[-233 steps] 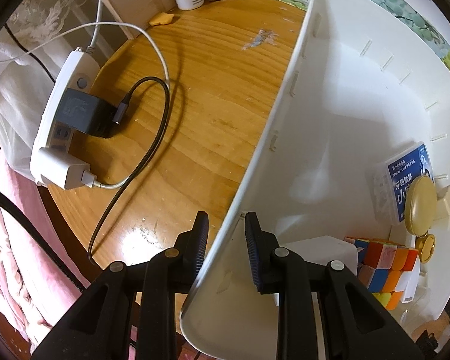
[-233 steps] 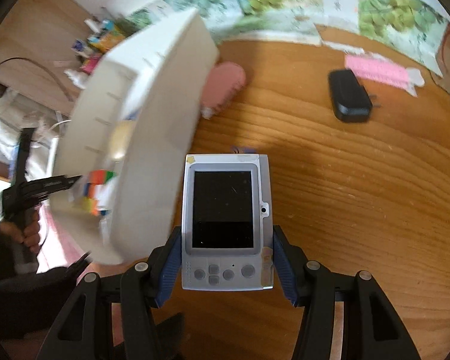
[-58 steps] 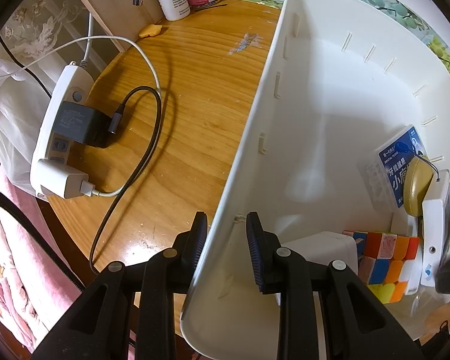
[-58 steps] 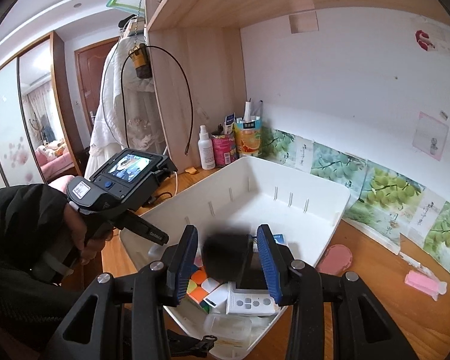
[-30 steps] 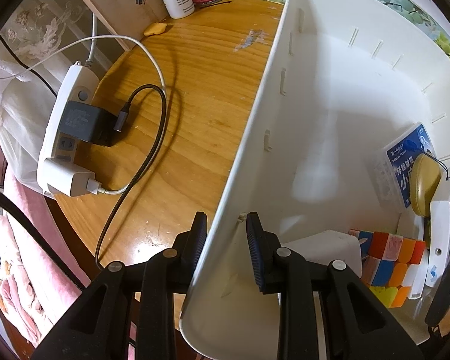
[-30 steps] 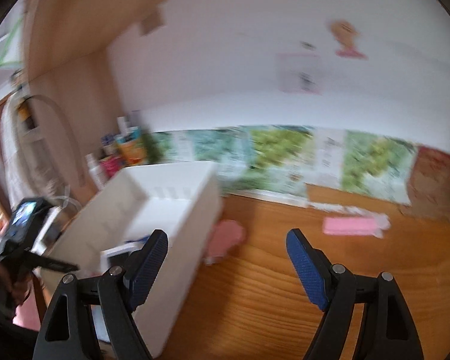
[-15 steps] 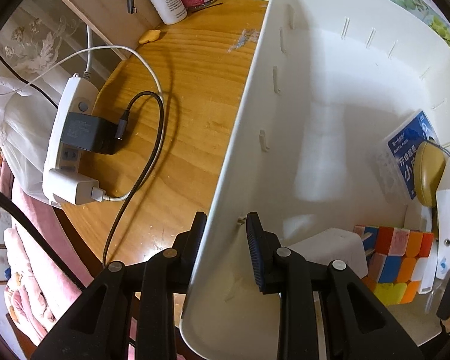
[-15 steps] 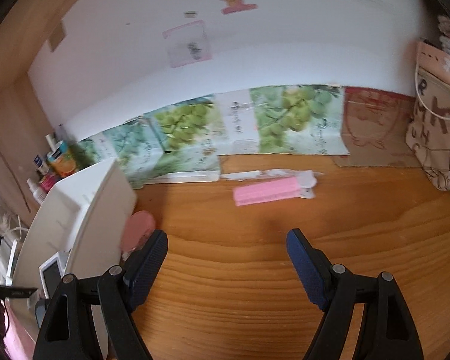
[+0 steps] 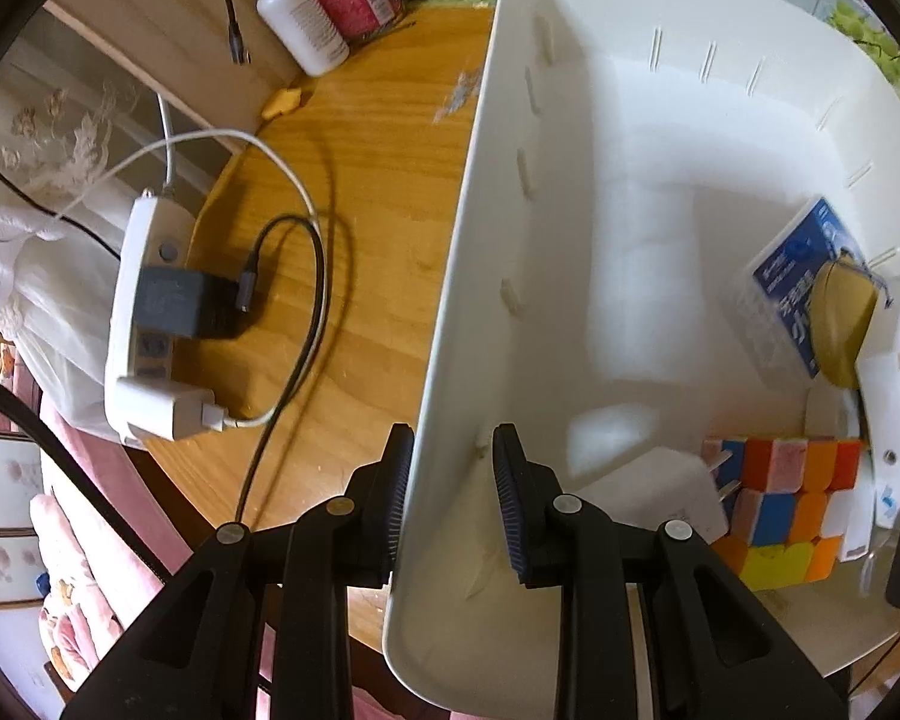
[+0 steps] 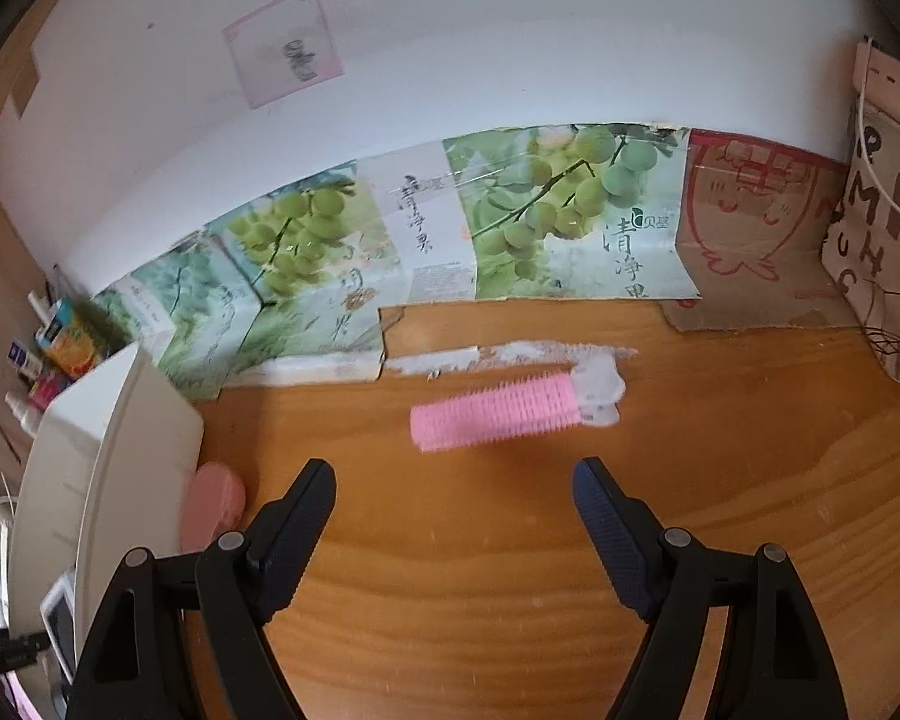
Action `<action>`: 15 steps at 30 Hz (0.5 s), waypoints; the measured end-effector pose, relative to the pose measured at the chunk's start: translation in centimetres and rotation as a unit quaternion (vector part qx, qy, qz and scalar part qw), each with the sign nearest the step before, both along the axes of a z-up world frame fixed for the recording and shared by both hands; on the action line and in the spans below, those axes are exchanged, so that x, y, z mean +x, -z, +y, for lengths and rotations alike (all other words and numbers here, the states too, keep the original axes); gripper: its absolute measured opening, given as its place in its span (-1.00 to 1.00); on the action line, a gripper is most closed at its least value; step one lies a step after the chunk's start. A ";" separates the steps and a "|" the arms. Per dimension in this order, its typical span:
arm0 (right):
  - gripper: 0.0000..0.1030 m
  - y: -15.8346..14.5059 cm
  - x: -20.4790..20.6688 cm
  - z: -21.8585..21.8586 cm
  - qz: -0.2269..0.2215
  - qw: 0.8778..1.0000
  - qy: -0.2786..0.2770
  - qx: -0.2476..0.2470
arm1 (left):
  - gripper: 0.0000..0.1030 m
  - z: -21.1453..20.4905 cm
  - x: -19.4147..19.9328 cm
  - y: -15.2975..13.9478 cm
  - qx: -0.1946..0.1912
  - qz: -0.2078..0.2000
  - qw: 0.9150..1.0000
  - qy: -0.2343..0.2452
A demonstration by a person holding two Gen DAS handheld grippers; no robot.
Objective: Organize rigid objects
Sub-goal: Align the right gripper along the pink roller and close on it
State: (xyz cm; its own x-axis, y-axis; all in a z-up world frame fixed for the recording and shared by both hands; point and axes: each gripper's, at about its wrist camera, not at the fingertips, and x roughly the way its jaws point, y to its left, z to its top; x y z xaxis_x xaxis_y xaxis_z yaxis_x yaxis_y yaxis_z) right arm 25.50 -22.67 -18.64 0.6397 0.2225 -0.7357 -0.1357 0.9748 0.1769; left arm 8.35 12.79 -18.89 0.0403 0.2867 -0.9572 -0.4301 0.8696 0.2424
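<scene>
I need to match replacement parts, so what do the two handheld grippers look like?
Both the left gripper and the right gripper have black plastic linkage arms joined by round silver pivot pins, ending in dark blue ribbed fingertip pads. No cables, markings or sleeves show on them.

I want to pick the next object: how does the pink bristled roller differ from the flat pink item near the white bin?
The pink bristled roller lies in open desk space, a long cylinder with a white end. The flat pink item is smooth and rounded, tucked against the white bin. Both are pink and outside it.

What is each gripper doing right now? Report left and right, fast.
Left gripper: shut on the white bin's side wall.
Right gripper: open, empty, above the table, pink hair roller ahead.
</scene>
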 end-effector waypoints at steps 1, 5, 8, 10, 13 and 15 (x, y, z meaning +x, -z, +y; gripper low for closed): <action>0.59 0.1 0.6 0.0 0.004 1.000 0.006 -0.002 | -0.43 0.1 0.2 -0.1 -0.001 -0.002 1.000 -0.001; 0.59 0.4 2.7 -0.3 0.017 0.999 0.020 0.018 | -0.43 0.1 0.8 -0.8 0.001 -0.010 1.000 0.000; 0.59 0.7 4.1 -0.3 0.025 0.999 0.023 0.026 | -0.43 -0.1 1.0 -1.1 0.003 -0.011 1.000 -0.002; 0.59 1.2 4.9 -0.1 0.037 0.999 0.026 0.024 | -0.43 0.0 1.0 -1.0 0.001 -0.010 1.000 -0.007; 0.59 1.7 5.5 0.0 0.051 0.998 0.034 0.024 | -0.43 0.1 1.1 -1.0 -0.003 -0.010 1.000 -0.015; 0.59 2.0 5.8 0.2 0.060 0.997 0.035 0.024 | -0.43 0.2 1.0 -0.9 -0.002 -0.011 1.000 -0.019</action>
State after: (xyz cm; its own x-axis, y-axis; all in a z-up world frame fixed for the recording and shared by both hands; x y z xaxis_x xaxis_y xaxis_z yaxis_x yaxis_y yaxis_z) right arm 31.30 -22.51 -20.66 0.5624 0.2178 -0.7977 -0.0434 0.9711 0.2346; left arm 9.40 13.02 -17.96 0.0501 0.2841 -0.9575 -0.4681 0.8535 0.2288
